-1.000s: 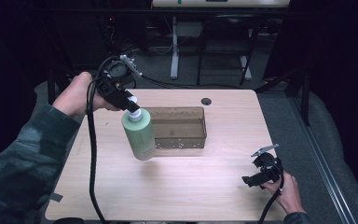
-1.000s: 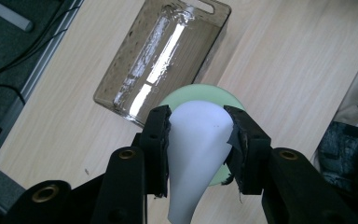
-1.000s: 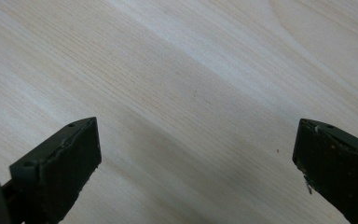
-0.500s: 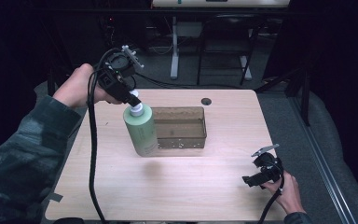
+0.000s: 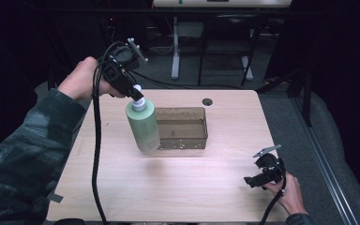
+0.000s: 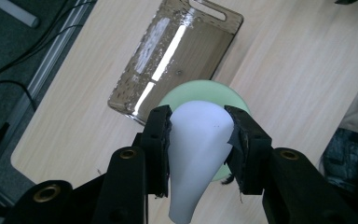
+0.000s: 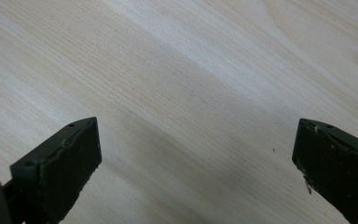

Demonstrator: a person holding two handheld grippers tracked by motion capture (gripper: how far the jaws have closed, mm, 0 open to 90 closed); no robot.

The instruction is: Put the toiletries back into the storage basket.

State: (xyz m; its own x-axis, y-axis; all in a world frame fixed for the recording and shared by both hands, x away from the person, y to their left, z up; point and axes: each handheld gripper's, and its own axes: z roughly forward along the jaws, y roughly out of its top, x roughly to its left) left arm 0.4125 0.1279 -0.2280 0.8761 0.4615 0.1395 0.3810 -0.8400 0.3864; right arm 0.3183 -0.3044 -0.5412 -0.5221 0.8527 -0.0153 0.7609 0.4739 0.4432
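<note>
the left gripper (image 5: pixel 137 92) has its two black fingers (image 6: pixel 158 140) clamped on the white pump head (image 6: pixel 199 144) of a pale green cylindrical plastic bottle (image 5: pixel 143 126), one finger pressed against each side of the pump. the bottle hangs straight below those fingers, tilted a little, with its base low over the pale wooden surface (image 5: pixel 178 187); whether the base touches the wood cannot be told. in the left gripper view the round green shoulder of the bottle (image 6: pixel 177 95) peeks out beyond the pump, between the fingers. just past the bottle, on the far side from the left hand (image 5: pixel 82 79), sits a clear brown-tinted rectangular plastic tray (image 5: pixel 183 126) with a slot handle in one end wall, its near wall just beside the bottle. the right gripper (image 5: pixel 255 182) rests low near the near right corner of the surface, well apart from the bottle and tray, held by the right hand (image 5: pixel 288 192). its fingers (image 7: pixel 63 172) stand wide apart with bare wood grain between them and nothing in their hold.
</note>
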